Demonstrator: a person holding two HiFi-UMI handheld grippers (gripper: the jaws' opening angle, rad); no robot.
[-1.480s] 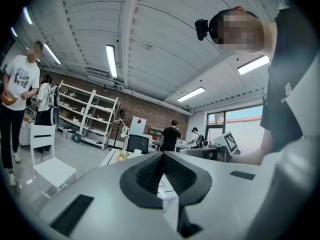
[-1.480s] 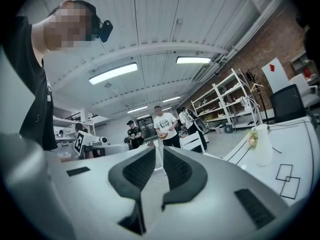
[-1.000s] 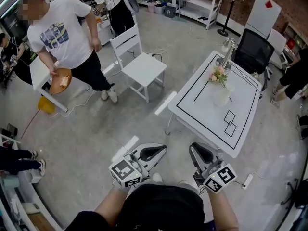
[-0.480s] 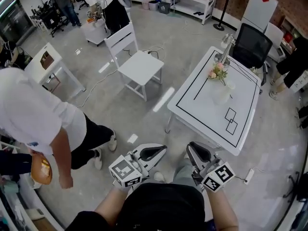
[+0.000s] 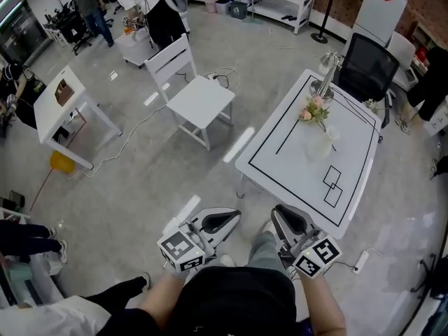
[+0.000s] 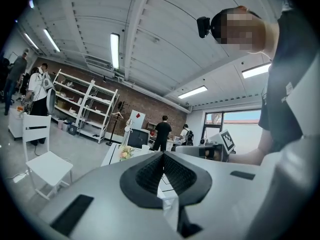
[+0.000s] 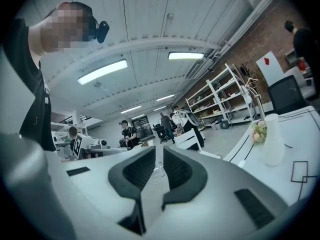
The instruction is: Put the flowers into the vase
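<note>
Facing the white table (image 5: 294, 180), the person held the left gripper (image 5: 222, 222) closed on nothing and the right gripper (image 5: 291, 222) slightly parted, also empty. The flowers (image 5: 313, 110) lay near the vase (image 5: 323, 140), well apart from both grippers; a clean pickup likely needed open jaws closing gently on the stems.

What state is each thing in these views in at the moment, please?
left claw: shut, nothing in it
right claw: slightly open, nothing in it
vase: upright on the table, no flowers in it
flowers: on the table near the vase, not in it
white chair: upright, unoccupied
</note>
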